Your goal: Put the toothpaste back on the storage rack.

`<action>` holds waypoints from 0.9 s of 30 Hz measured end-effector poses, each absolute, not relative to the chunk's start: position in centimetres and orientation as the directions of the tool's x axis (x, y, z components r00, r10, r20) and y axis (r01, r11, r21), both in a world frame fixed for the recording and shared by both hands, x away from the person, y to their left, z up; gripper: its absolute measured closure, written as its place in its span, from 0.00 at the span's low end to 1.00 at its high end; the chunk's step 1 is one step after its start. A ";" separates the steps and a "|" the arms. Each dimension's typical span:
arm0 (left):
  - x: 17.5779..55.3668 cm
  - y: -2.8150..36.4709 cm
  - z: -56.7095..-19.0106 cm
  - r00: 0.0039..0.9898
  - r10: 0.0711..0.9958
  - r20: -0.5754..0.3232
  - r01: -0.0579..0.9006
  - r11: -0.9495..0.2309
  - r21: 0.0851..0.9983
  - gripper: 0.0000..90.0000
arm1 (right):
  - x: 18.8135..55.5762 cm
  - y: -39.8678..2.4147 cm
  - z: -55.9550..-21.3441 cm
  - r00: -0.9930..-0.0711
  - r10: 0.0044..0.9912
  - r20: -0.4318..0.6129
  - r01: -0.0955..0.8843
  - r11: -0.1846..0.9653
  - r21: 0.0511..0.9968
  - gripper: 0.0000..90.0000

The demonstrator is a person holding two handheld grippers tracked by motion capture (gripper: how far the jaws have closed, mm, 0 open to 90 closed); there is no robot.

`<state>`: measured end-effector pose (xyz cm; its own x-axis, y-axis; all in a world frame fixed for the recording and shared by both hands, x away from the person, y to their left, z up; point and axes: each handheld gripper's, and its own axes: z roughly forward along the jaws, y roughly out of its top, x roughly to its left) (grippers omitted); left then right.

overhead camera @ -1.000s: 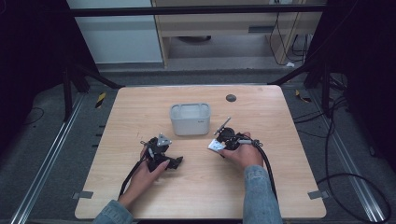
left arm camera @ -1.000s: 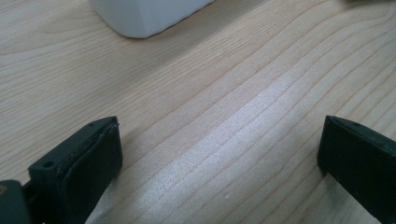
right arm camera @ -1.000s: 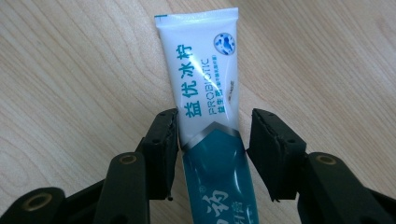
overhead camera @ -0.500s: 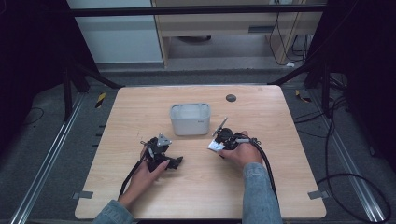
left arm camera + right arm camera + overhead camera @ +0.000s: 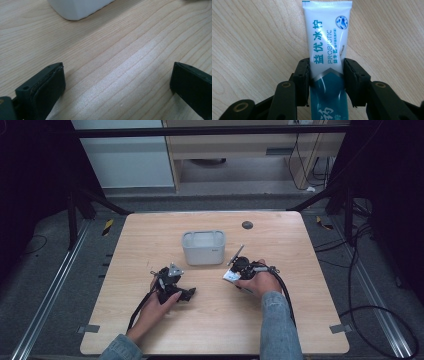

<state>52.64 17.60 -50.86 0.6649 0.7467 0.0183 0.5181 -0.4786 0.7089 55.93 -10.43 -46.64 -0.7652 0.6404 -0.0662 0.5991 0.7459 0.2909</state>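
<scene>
Here, in the high view, the white bin stands mid-table; the right gripper sits just right of it, the left gripper near its front-left. In the left gripper view, the jaws stand wide apart over bare wood below the bin. In the right gripper view, the jaws have just been closing and clamp the toothpaste tube.

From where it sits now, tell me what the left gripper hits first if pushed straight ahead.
Probably the white container: it lies ahead of the open left gripper, slightly off-centre, with bare table between.
</scene>
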 end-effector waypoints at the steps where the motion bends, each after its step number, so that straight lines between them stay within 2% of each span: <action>1: 52.6 17.6 -50.9 0.665 0.747 0.018 0.518 -0.478 0.709 0.00 | 55.9 -10.4 -46.6 -0.759 0.648 -0.062 0.608 0.739 0.290 0.65; 14: 52.6 17.6 -50.9 0.665 0.747 0.018 0.518 -0.479 0.709 0.00 | 55.8 -10.4 -46.3 -0.748 0.660 -0.070 0.618 0.730 0.290 0.77; 27: 52.6 17.6 -50.9 0.665 0.747 0.019 0.518 -0.479 0.709 0.00 | 55.6 -9.7 -46.2 -0.740 0.664 -0.108 0.623 0.737 0.262 0.79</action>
